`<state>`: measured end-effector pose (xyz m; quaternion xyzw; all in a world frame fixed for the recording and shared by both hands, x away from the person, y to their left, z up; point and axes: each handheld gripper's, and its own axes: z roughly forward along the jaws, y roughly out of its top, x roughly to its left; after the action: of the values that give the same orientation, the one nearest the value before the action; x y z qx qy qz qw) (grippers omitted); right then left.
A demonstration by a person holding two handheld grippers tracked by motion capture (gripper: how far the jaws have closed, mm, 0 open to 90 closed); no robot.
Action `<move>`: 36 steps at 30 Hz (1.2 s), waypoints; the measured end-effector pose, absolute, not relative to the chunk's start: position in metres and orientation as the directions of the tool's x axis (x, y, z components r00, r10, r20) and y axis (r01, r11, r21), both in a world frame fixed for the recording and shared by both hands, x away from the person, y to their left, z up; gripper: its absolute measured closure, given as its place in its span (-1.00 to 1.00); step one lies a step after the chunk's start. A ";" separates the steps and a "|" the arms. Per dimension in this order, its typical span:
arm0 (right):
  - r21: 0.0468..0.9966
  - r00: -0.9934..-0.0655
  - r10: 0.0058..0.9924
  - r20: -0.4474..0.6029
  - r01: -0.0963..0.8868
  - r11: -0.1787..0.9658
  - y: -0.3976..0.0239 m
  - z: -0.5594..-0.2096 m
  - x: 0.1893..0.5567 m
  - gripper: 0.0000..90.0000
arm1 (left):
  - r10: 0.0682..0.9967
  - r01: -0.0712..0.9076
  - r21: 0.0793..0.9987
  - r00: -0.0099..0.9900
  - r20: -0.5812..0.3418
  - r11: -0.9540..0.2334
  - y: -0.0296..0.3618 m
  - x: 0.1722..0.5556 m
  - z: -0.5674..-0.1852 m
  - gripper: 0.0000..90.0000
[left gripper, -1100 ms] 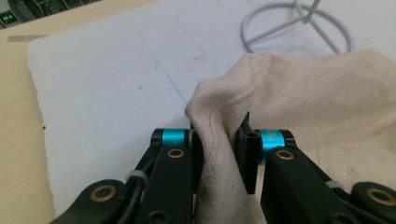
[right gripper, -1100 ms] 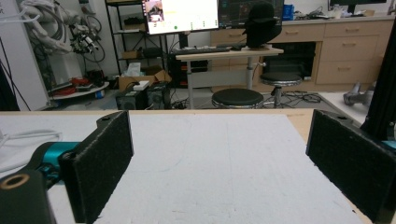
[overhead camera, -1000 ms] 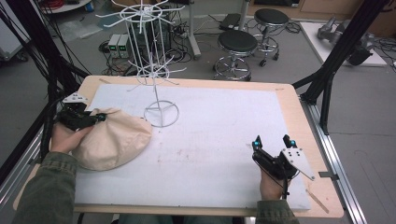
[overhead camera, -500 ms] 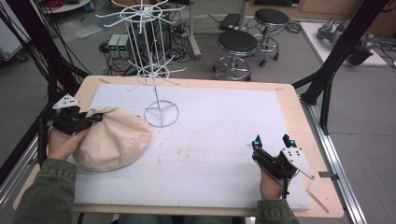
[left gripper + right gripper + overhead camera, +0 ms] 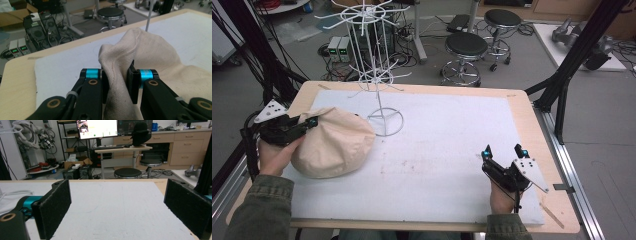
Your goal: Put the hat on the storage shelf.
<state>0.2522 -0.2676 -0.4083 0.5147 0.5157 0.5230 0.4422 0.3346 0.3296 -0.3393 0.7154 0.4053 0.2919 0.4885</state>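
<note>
- The table (image 5: 447,145) has a white mat on it, and a white wire rack (image 5: 379,75) stands near the back.
- The tan cloth hat (image 5: 334,142) lies at the left, just in front of the rack's foot.
- The left gripper (image 5: 117,83) has slid a bit outward since a second ago, pulling the hat's edge. Its jaws are squeezed on a fold, so lifting may come next.
- The right gripper (image 5: 504,155) has not moved; its jaws are wide apart, holding nothing.

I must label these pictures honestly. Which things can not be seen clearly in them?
- Beige hat: its underside and brim, hidden in the high view by its own crown.
- Left gripper: pad faces, covered by the pinched fabric.
- White wire rack: top cut off by the upper edge.
- Power supply displays: digits too small.
</note>
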 end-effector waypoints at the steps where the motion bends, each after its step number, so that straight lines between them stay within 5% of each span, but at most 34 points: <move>1: 0.995 -0.079 0.994 0.079 0.067 -0.074 -0.268 -0.408 0.252 -0.85 | 0.867 0.284 0.941 0.498 0.021 -0.186 0.330 0.332 -0.337 0.76; 36: 0.996 -0.082 0.994 0.073 0.063 -0.068 -0.268 -0.408 0.252 -0.85 | 0.857 -0.146 0.984 0.515 -0.012 0.101 0.353 0.267 -0.273 0.76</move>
<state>0.2520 -0.2677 -0.4082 0.5108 0.5175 0.5226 0.4452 0.2672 0.3530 -0.2734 0.5561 0.3198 0.3746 0.6694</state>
